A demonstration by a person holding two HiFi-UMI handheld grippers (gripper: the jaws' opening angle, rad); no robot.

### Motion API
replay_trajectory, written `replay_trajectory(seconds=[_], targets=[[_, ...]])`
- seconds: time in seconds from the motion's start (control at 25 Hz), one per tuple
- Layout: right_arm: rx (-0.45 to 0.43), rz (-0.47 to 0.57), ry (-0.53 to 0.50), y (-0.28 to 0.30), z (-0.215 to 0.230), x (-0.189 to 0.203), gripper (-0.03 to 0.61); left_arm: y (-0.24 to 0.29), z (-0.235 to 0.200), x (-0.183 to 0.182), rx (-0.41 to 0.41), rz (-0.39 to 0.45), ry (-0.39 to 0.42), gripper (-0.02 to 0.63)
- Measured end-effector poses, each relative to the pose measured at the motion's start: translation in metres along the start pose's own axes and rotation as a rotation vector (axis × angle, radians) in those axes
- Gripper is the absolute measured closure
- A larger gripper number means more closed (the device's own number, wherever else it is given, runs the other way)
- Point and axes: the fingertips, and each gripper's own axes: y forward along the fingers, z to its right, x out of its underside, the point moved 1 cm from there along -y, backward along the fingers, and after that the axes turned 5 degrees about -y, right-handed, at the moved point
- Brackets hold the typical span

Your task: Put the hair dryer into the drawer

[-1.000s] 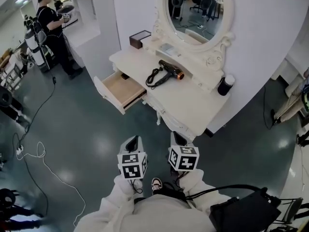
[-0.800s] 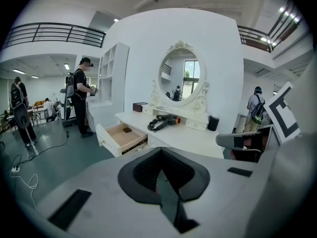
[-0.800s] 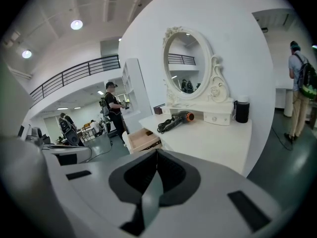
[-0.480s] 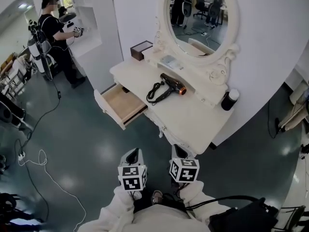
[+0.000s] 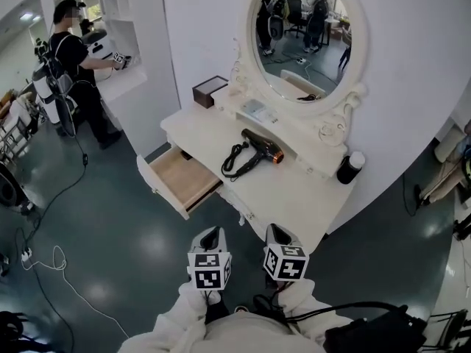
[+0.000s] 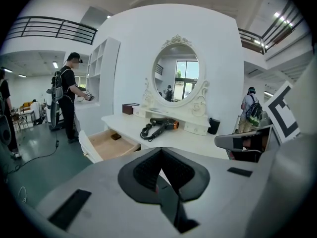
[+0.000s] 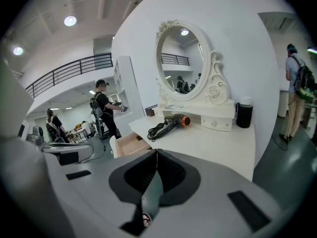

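1. The left hand-held gripper had its jaws pressed together with nothing between them, and it was held low in front of the person, short of the near edge of the white surface.
2. The right hand-held gripper was just beside it, jaws likewise closed and empty, and the two marker cubes sat side by side.
3. The hair dryer lay on the surface ahead of both hand-held grippers, well apart from them and untouched. Its orange-ringed end pointed away to the right.
4. Its black cord lay coiled on the dryer's left side.
5. The drawer stood pulled open, ahead and to the left of the left hand-held gripper. A small dark item lay near its back.
6. Beyond the dryer rose an oval mirror. A black container stood ahead and right of the right hand-held gripper, and a brown box sat at the far left end.
7. A person stood at a shelf far off to the left.
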Motion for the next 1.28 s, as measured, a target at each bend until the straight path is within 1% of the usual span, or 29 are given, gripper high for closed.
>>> replay_trajectory(seconds=[0.12, 0.24, 0.4, 0.56, 0.84, 1.0, 1.08, 1.2, 1.28], targets=[[0.012, 0.004, 0.004, 0.021, -0.006, -0.014, 0.517, 0.019, -0.015, -0.016, 0.021, 0.008, 0.004, 0.618], [0.021, 0.001, 0.002, 0.041, -0.013, -0.030, 0.517, 0.038, -0.036, -0.033, 0.032, 0.012, -0.019, 0.617], [0.052, 0.005, -0.026, 0.067, -0.018, -0.056, 0.517, 0.060, -0.064, -0.055, 0.044, 0.021, -0.044, 0.617], [0.081, 0.013, -0.012, 0.098, -0.023, -0.078, 0.517, 0.081, -0.084, -0.073, 0.071, 0.024, -0.027, 0.617], [0.104, -0.001, 0.018, 0.157, -0.045, -0.102, 0.517, 0.126, -0.126, -0.103, 0.120, -0.008, -0.008, 0.618], [0.156, -0.001, 0.060, 0.170, -0.048, -0.105, 0.517, 0.149, -0.137, -0.112, 0.176, -0.037, 0.011, 0.618], [0.173, -0.014, 0.071, 0.175, -0.045, -0.102, 0.517, 0.164, -0.138, -0.112, 0.193, -0.056, 0.008, 0.618], [0.199, -0.047, 0.087, 0.180, -0.031, -0.092, 0.517, 0.178, -0.127, -0.102, 0.225, -0.094, -0.004, 0.617], [0.205, -0.061, 0.102, 0.188, -0.020, -0.088, 0.517, 0.187, -0.119, -0.097, 0.239, -0.111, 0.019, 0.618]])
